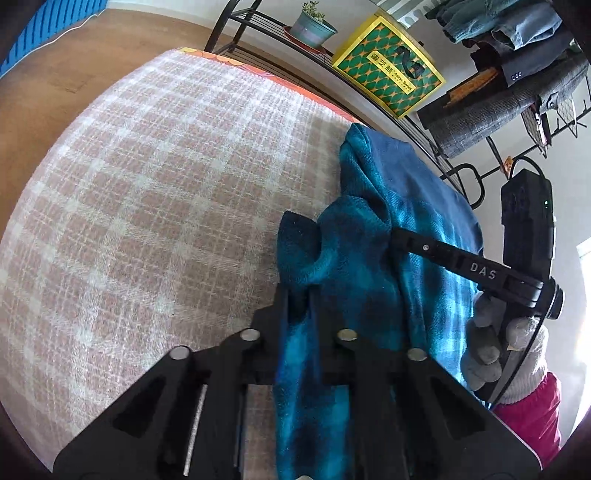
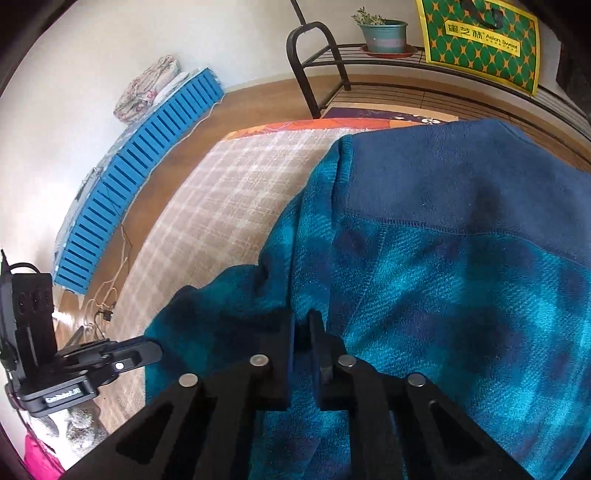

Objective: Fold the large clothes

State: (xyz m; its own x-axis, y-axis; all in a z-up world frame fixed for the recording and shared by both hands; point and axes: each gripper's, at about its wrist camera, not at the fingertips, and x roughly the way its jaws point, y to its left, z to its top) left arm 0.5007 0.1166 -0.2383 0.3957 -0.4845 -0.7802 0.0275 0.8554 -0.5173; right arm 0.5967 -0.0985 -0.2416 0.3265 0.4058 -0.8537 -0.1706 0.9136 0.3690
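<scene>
Blue-teal plaid fleece garment (image 1: 402,229) lies bunched along the right side of the table (image 1: 155,206), which is covered with a pink-and-white check cloth. Left tongs (image 1: 299,295) pinch a fold of its edge — fabric runs between the fingers. Right tongs (image 2: 303,325) likewise pressed together on a fleece fold near the navy panel (image 2: 461,177). A gloved hand (image 1: 495,347) grips the right handle. Metal rack (image 2: 369,55) behind holds a potted plant (image 2: 382,31).
</scene>
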